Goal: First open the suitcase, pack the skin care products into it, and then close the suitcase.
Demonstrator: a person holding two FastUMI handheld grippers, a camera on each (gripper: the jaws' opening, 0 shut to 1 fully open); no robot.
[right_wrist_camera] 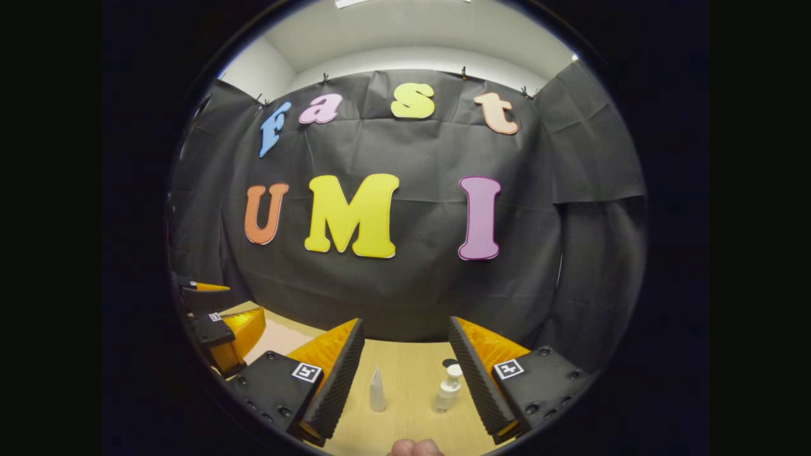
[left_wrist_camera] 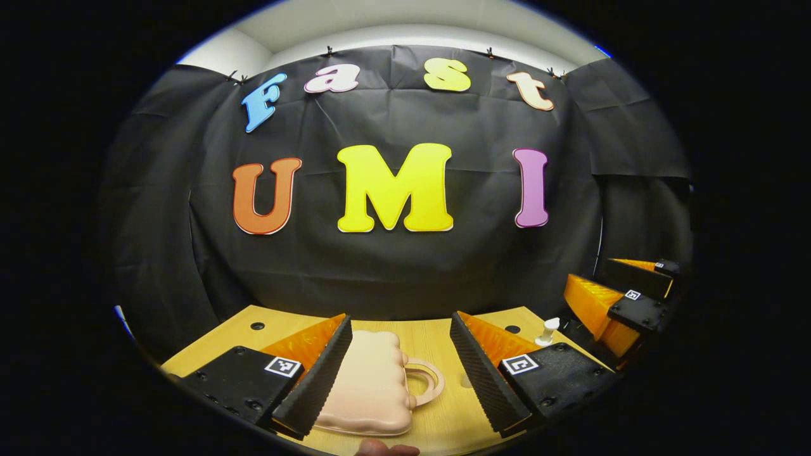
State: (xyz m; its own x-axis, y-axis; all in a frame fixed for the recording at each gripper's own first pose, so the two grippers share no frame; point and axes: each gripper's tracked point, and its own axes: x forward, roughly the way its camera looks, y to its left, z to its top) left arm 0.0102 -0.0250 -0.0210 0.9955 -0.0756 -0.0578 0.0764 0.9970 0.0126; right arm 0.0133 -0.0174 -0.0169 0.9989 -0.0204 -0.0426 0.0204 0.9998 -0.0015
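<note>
In the left gripper view, the left tool (left_wrist_camera: 400, 367) gapes wide over a closed, puffy, quilted suitcase (left_wrist_camera: 370, 386) with a loop handle, lying flat on the wooden tabletop (left_wrist_camera: 437, 339).

In the right gripper view, the right tool (right_wrist_camera: 405, 373) spreads apart; between its ridged fingers (right_wrist_camera: 332, 380) stand a tapered translucent tube (right_wrist_camera: 377, 391) and a pump bottle (right_wrist_camera: 448, 389).

My tabletop (left_wrist_camera: 437, 345) is light wood with a few small dark round holes in it. In the left gripper view, the closed pale peach suitcase (left_wrist_camera: 370, 386) lies flat on it at about 6 o'clock, its looped handle pointing toward 3 o'clock. In the right gripper view, a slim clear tube (right_wrist_camera: 377, 391) stands upright on the wood at 6 o'clock, and just beside it, toward 5 o'clock, stands a small clear pump bottle (right_wrist_camera: 447, 389) with a white cap.
</note>
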